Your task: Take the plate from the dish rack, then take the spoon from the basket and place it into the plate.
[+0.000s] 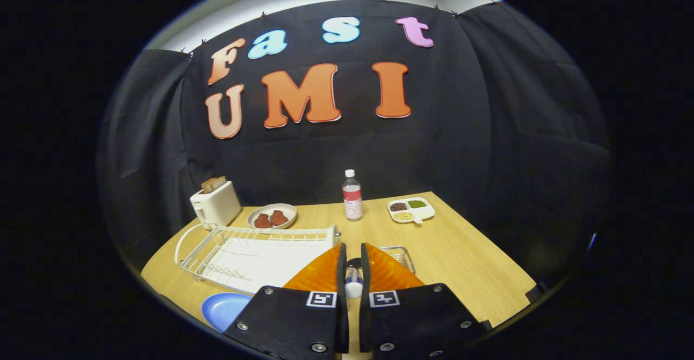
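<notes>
Gripper-mounted fisheye, high, facing table (461, 257) and wall.

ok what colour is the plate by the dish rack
Blue: the plate lies on the table beside the dish rack, gripper view.

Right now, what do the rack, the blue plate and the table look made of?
Rack: white coated wire, judging by thin bars. Plate: probably plastic, smooth, matte, uniformly blue. Table: wood or laminate with light grain. The gripper is shut on a spoon.
</notes>
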Available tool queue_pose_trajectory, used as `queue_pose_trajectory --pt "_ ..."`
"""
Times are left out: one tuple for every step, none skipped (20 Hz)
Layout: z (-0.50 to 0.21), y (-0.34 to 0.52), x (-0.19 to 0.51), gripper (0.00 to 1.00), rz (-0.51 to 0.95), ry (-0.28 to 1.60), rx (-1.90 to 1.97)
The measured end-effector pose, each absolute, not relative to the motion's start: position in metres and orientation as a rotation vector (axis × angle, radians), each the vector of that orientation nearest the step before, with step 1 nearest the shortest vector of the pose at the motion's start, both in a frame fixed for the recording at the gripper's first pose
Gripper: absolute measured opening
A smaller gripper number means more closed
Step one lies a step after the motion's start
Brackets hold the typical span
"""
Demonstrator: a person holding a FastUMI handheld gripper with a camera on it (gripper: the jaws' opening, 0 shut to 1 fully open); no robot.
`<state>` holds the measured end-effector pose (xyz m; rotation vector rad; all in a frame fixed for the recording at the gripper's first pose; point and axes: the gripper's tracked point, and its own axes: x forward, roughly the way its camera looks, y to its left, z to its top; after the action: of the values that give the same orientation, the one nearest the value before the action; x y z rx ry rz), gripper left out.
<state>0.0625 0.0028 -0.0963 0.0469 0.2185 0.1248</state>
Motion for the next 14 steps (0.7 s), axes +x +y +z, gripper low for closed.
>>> queue_pose_trajectory --pt "-0.093 0.018 0.051 0.08 0.146 0.214 0.05" --pt "-0.092 0.034 0.04 0.08 0.173 0.214 0.054" --pt "-0.092 0.052 0.028 0.08 0.204 0.214 0.058" --pt "-0.094 0.068 0.018 0.08 0.229 0.217 0.054" --pt "-0.098 0.083 0.009 0.08 0.254 0.223 0.041" --pt "-0.103 0.097 0.0 0.08 0.279 0.233 0.031" --pt "-0.108 0.112 -0.008 0.07 0.305 0.242 0.029" --pt "-0.113 0.127 -0.015 0.07 0.327 0.25 0.034" --pt "-0.119 0.14 -0.02 0.07 0.352 0.26 0.041" --pt "-0.124 0.155 -0.026 0.08 0.38 0.27 0.048" --pt "-0.13 0.165 -0.03 0.08 0.4 0.274 0.043" --pt "-0.135 0.173 -0.031 0.07 0.411 0.278 0.03" --pt "-0.142 0.181 -0.033 0.07 0.424 0.287 0.02" --pt "-0.151 0.189 -0.035 0.08 0.436 0.3 0.017"
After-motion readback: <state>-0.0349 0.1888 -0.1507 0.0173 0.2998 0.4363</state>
